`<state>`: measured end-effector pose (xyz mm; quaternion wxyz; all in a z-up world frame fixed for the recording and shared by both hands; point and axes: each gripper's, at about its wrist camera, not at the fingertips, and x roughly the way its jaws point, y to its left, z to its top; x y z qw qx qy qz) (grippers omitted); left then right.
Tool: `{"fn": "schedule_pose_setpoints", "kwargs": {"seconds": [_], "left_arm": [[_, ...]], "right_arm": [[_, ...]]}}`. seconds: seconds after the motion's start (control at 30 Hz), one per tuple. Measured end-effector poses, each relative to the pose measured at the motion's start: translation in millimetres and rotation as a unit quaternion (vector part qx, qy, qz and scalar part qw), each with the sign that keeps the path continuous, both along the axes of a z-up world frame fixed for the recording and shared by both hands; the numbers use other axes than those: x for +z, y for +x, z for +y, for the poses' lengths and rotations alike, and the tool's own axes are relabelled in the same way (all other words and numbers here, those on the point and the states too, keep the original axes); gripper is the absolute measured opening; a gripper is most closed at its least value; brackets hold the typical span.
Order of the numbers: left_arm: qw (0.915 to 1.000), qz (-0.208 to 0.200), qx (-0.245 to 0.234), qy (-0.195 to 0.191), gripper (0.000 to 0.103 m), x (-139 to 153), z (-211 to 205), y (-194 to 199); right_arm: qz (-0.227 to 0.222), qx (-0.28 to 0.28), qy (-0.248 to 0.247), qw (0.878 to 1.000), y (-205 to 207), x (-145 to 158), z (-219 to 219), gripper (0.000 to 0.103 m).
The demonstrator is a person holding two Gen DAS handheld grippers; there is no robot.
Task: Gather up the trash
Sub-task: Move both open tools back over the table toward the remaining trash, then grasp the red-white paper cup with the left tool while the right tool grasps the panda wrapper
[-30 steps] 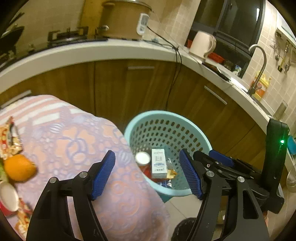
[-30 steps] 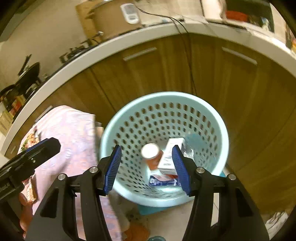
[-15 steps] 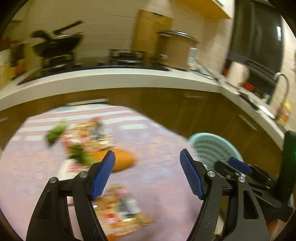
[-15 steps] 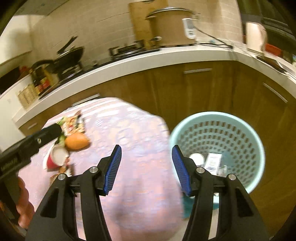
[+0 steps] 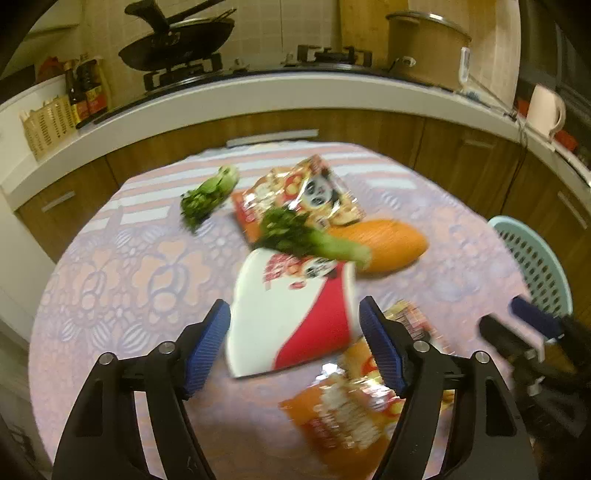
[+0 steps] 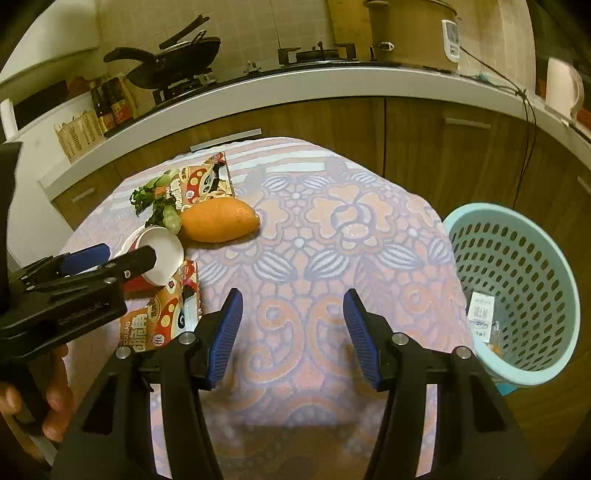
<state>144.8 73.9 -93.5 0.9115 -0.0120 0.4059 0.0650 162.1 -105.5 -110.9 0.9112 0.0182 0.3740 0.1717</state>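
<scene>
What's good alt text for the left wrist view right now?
The open left gripper hovers over a red-and-white paper cup lying on its side on a floral tablecloth, with snack wrappers, leafy greens and an orange fruit around it. A teal basket sits at right.

The near snack packet (image 6: 159, 325) reads "COUIAO" (Chinese print beside it too blurred to read).

place: home kitchen | cues: wok (image 5: 177, 48) on stove, counter (image 6: 295, 83), probably rice cooker (image 6: 410, 33)

Both wrist views — same table (image 5: 110, 266)
</scene>
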Motion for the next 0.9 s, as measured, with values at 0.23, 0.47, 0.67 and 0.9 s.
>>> {"fn": "schedule_pose_setpoints", "kwargs": {"seconds": [0.23, 0.47, 0.67, 0.9], "left_arm": [[1.0000, 0.009, 0.001, -0.001, 0.066, -3.3, 41.7, -28.9], [0.9986, 0.013, 0.048, -0.018, 0.065, -4.2, 98.5, -50.9], [0.9902, -0.006, 0.002, -0.139, 0.083, -0.9, 106.0, -55.9], [0.9795, 0.020, 0.053, -0.193, 0.083, -14.4, 103.4, -18.7]], "right_arm": [[0.007, -0.001, 0.007, 1.000, 1.3, 0.5, -0.7, 0.053], [-0.004, 0.022, 0.009, 1.000, -6.7, 15.2, 14.3, 0.053], [-0.020, 0.050, -0.001, 0.999, -16.6, 28.3, 32.9, 0.053], [-0.006, 0.071, -0.014, 0.997, -18.4, 20.2, 49.4, 0.057]]}}
